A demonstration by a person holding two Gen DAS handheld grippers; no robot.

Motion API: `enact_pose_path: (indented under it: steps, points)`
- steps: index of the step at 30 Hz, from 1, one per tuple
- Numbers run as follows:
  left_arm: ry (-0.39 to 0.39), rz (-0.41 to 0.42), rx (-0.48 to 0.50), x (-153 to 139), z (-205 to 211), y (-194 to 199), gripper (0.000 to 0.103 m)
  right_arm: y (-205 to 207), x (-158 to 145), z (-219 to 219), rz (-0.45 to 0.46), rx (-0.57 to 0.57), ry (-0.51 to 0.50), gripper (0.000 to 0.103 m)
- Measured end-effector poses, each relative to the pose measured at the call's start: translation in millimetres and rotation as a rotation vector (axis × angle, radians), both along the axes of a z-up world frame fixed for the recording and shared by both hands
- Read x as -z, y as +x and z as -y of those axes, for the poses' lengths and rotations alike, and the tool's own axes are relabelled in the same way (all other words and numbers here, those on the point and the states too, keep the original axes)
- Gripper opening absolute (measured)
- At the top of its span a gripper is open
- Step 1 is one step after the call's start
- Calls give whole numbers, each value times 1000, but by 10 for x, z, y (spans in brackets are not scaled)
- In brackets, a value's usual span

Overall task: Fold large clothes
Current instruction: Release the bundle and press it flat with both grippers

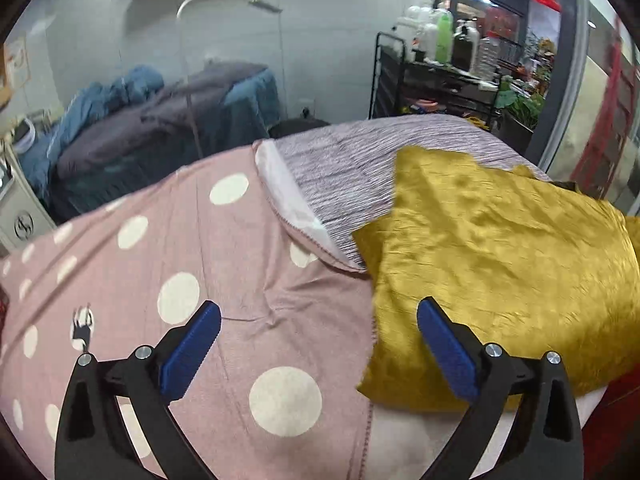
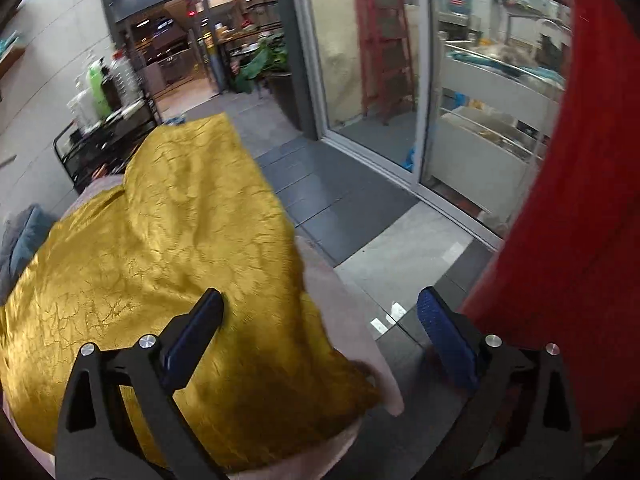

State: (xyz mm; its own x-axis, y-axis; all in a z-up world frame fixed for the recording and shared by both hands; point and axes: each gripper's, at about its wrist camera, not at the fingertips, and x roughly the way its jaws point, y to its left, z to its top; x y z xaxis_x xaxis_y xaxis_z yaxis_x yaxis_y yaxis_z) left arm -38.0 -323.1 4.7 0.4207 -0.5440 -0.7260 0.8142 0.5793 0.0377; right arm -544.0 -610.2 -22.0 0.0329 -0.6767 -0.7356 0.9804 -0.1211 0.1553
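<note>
A mustard-yellow crinkled garment lies flat at the right end of the bed; it also shows in the right wrist view. To its left lies a pink cloth with white dots, and behind it a striped lilac cloth. My left gripper is open and empty above the seam between the pink cloth and the yellow garment's near-left edge. My right gripper is open and empty above the yellow garment's near-right corner, at the bed's edge.
A red curtain hangs close on the right. Grey floor tiles and a glass sliding door lie beyond the bed. A black shelf with bottles and a second bed with blue bedding stand behind.
</note>
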Motion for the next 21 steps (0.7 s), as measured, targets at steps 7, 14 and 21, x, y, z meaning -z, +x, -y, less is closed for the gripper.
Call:
enact_pose_path:
  steps: [7, 14, 21]
  points:
    - [86, 146, 173, -157, 72, -850, 97, 418, -191, -412, -28, -180, 62, 96]
    - [76, 67, 293, -192, -49, -1388, 97, 1338, -280, -915, -207, -468, 57, 96]
    - [92, 8, 311, -204, -117, -1506, 97, 1566, -405, -1164, -312, -512, -2, 96]
